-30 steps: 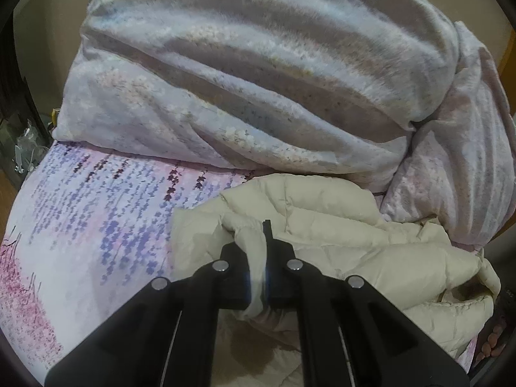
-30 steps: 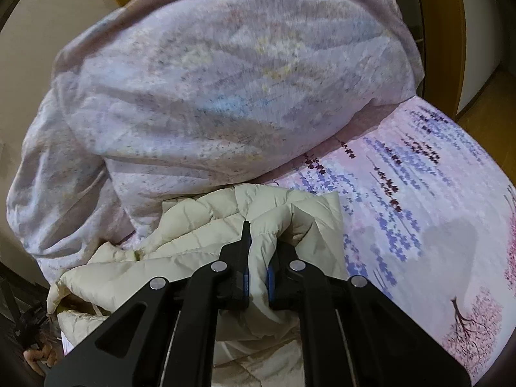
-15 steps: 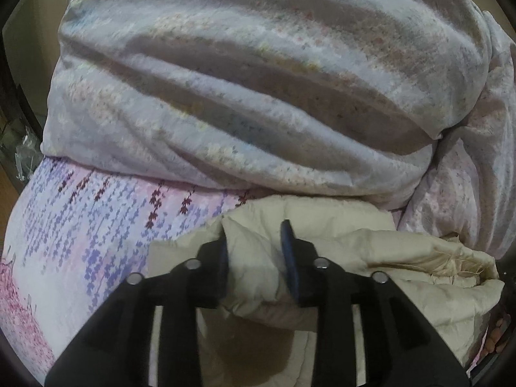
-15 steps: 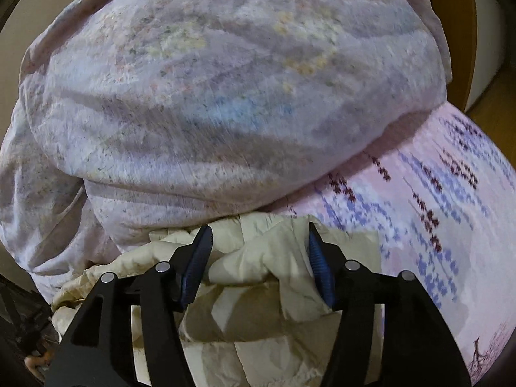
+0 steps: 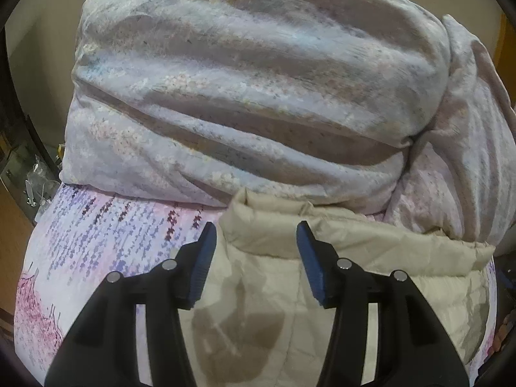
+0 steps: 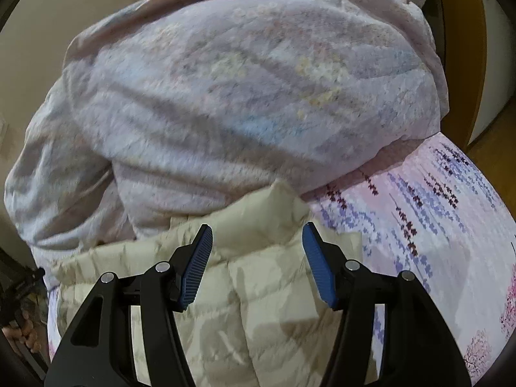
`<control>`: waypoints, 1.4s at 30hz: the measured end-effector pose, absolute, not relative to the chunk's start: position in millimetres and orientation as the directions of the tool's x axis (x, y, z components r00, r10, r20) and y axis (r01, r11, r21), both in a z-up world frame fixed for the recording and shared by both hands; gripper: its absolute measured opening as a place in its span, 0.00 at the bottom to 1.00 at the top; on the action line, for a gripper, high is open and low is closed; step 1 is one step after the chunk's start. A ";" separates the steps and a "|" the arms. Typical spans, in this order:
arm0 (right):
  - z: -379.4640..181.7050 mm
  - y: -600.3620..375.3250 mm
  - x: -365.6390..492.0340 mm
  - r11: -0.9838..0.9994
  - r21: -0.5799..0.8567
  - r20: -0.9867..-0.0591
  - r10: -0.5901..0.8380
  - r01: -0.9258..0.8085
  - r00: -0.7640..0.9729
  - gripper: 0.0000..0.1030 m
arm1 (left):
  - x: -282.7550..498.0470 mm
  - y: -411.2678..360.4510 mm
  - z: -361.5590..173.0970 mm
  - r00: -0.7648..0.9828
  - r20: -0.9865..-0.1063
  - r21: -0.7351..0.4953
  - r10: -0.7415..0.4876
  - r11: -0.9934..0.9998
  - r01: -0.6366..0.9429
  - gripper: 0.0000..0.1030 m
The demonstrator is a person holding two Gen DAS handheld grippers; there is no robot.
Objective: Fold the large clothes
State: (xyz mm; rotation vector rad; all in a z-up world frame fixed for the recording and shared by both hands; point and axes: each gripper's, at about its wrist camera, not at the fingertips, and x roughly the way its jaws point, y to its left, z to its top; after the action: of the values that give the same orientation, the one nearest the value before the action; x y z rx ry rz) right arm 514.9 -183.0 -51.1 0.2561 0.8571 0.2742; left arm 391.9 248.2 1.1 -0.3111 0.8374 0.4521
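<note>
Both claws hang released, the left claw (image 5: 254,251) and right claw (image 6: 256,253) spread above the cream puffer jacket (image 5: 371,258) beside the heaped duvet (image 5: 258,96).

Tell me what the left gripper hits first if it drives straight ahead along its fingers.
Likely the cream puffer jacket: its folded edge lies between the open left gripper fingers. Beyond it rises the bundled duvet. Depth is unclear.

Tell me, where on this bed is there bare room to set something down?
Bare floral sheet lies left of the cream jacket, in front of the bundled duvet. Another bare stretch lies right of the jacket. The middle and back are crowded: the jacket butts against the duvet.
</note>
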 end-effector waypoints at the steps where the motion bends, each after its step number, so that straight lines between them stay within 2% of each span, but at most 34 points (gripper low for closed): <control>1: -54.1 -180.7 512.3 0.936 0.324 -0.712 0.337 -0.139 0.616 0.58 | 391.1 245.8 -0.1 0.583 -0.771 -0.087 0.258 0.863 -0.497 0.51; 22: -106.0 -141.0 513.9 0.971 0.126 -0.800 0.221 -0.204 0.558 0.58 | 409.8 221.7 -67.9 0.498 -0.823 -0.002 0.273 0.876 -0.483 0.51; 34: -126.7 -126.5 522.4 0.971 0.058 -0.800 0.185 -0.233 0.571 0.65 | 420.8 224.3 -93.0 0.483 -0.796 0.091 0.365 0.861 -0.501 0.61; 42: -137.6 -118.1 527.4 0.971 0.032 -0.785 0.172 -0.238 0.595 0.69 | 428.5 232.2 -102.5 0.486 -0.788 0.094 0.379 0.853 -0.513 0.66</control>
State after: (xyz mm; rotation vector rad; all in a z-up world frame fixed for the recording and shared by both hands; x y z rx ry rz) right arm 527.4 -118.1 -137.6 -0.0791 0.9030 0.2381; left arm 428.5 232.2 -102.5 -0.1614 0.9145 0.5453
